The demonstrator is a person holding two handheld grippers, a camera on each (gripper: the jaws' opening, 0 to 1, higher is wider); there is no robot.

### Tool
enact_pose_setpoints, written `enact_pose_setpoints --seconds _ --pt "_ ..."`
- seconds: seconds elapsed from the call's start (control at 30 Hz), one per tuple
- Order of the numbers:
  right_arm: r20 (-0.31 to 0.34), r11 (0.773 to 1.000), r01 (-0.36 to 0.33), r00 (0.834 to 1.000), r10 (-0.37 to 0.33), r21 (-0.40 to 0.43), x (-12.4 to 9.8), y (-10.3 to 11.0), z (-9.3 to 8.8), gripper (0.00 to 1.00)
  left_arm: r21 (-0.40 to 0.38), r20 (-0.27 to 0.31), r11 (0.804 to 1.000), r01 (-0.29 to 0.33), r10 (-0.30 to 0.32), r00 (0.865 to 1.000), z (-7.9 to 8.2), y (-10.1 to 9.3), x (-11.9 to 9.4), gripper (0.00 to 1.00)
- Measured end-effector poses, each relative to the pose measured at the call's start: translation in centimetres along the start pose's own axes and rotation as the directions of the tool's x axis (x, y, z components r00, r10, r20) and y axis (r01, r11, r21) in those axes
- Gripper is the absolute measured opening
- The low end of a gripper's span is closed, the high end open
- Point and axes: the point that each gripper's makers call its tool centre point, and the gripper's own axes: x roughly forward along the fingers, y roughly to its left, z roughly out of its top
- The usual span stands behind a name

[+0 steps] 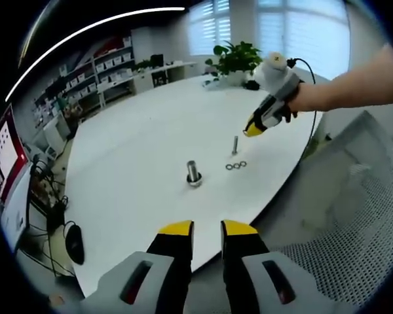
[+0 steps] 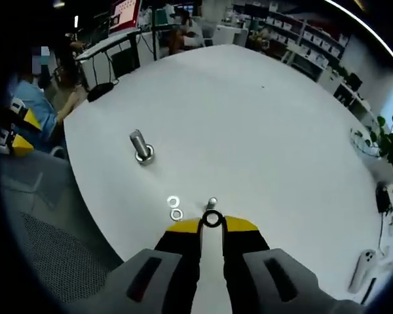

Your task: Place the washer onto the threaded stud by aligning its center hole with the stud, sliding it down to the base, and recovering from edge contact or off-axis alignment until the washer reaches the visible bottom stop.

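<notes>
No legible writing — right tongs (image 2: 213,224) pinch washer (image 2: 212,219).

Your grey handheld left gripper (image 1: 206,230) and right gripper (image 2: 212,228) carry black jaws with yellow tips; a black cable (image 1: 312,98) trails from the right one.

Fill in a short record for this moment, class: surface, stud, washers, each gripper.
surface: white table
stud: thin, upright, just beyond the right gripper's tips
big bolt: upright on table
loose washers: two visible beside the stud
right gripper: shut on held washer, above the stud
left gripper: slightly open, empty, off the table edge
</notes>
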Motion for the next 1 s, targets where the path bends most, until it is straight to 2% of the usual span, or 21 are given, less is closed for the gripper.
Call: enact_pose_setpoints --seconds 0.23,0.5,1.0 --pt "-0.027 0.999 -0.013 1.000 0.011 -0.050 1.3 0.1 0.3 0.13 0.006 -0.005 1.000 -0.005 0.005 1.000 0.0 0.1 0.1 0.14" --pt "-0.060 0.999 -0.025 0.998 0.022 -0.047 2.0 -0.6 0.4 0.13 0.001 -0.005 1.000 -0.013 0.013 1.000 0.0 0.3 0.0 0.14" --pt "-0.127 0.996 -0.057 0.991 0.048 -0.070 3.2 0.0 0.0 0.14 -0.005 -0.005 1.000 -0.020 0.020 1.000 -0.1 0.5 0.0 0.14"
